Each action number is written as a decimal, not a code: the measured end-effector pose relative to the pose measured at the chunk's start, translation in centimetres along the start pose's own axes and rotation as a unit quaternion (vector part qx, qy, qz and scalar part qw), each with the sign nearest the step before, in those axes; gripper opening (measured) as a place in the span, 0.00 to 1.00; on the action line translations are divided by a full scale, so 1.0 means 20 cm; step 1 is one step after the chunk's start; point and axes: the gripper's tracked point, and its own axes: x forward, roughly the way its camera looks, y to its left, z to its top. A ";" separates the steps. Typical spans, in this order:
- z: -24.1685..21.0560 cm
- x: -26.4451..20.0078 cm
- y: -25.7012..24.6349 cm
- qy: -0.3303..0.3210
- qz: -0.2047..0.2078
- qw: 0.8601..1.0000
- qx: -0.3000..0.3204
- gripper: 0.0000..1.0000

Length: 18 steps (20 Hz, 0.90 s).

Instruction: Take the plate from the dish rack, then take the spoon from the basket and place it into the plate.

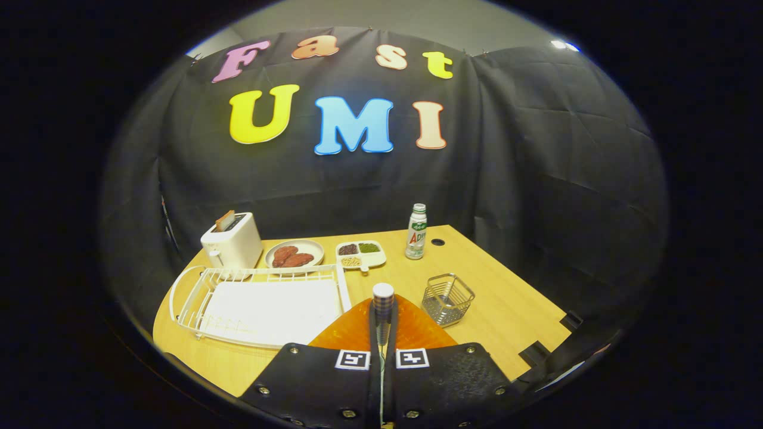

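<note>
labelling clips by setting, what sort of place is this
Probably a staged kitchen table inside a cloth-walled booth: a toaster, a white dish rack and a plate of food sit on it. The gripper holds a spoon.

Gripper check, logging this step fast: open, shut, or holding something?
Gripper: shut on the spoon, held upright between both fingers above the orange plate.

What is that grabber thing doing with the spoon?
The gripper is shut on a spoon, holding it upright by its handle above an orange plate that lies just under the fingers. The wire basket beside the plate is empty, and so is the white dish rack on the other side. So the spoon looks ready to go down into the plate. Farther back stand a toaster, a plate of food and a bottle.
</note>
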 end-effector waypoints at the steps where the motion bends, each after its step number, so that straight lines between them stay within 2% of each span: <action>1: -0.04 -0.02 0.04 0.004 0.009 1.000 -0.006 0.02; 8: -0.22 -0.07 0.25 0.031 0.054 0.998 -0.019 0.02; 14: -0.33 -0.06 0.30 0.048 0.077 0.996 -0.009 0.02; 15: -0.35 -0.06 0.30 0.051 0.077 0.996 -0.002 0.06; 17: -0.37 -0.05 0.27 0.057 0.072 0.996 0.013 0.06; 18: -0.39 -0.05 0.26 0.062 0.067 0.996 0.021 0.12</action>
